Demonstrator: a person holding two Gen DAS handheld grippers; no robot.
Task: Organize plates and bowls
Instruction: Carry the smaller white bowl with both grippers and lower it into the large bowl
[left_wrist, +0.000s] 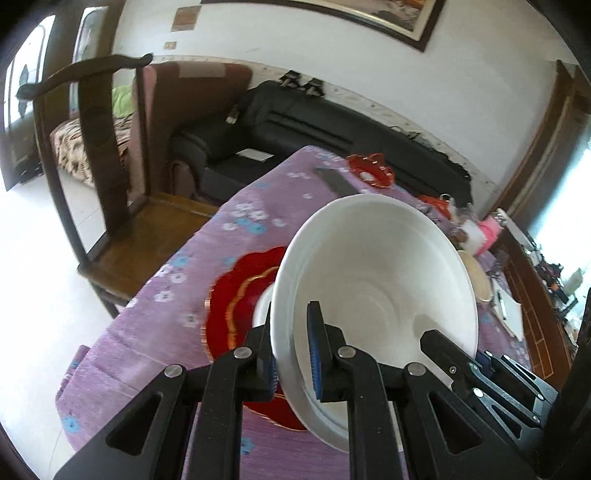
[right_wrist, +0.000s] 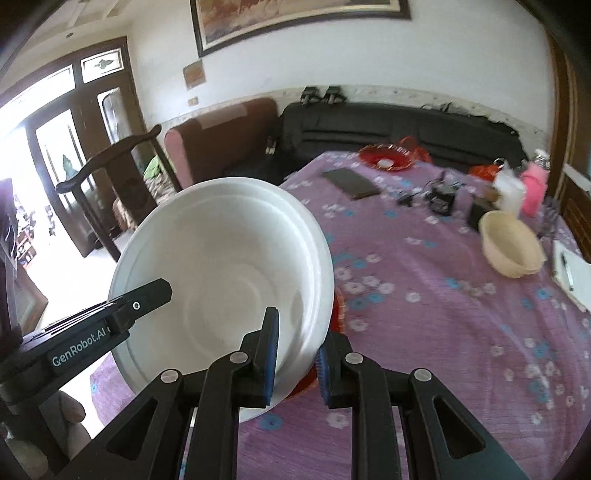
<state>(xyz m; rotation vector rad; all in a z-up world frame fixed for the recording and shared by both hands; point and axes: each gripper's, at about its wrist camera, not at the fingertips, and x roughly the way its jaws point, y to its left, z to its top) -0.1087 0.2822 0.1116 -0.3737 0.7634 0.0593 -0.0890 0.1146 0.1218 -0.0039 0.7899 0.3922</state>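
A large white bowl (left_wrist: 380, 280) is held between both grippers, above a red scalloped plate (left_wrist: 236, 302) on the purple flowered tablecloth. My left gripper (left_wrist: 291, 350) is shut on the bowl's left rim, one finger inside, one outside. My right gripper (right_wrist: 297, 354) is shut on the opposite rim of the same bowl (right_wrist: 221, 288). The red plate shows as a sliver (right_wrist: 338, 306) under the bowl in the right wrist view. A cream bowl (right_wrist: 511, 249) sits at the table's right side, and a small red dish (right_wrist: 386, 157) at the far edge.
A dark flat case (right_wrist: 351, 182), black gadgets (right_wrist: 441, 197), a pink item (right_wrist: 533, 188) and a notepad with a pen (right_wrist: 570, 273) lie on the table. A wooden chair (left_wrist: 122, 221) stands at the left, a black sofa (left_wrist: 332, 133) behind the table.
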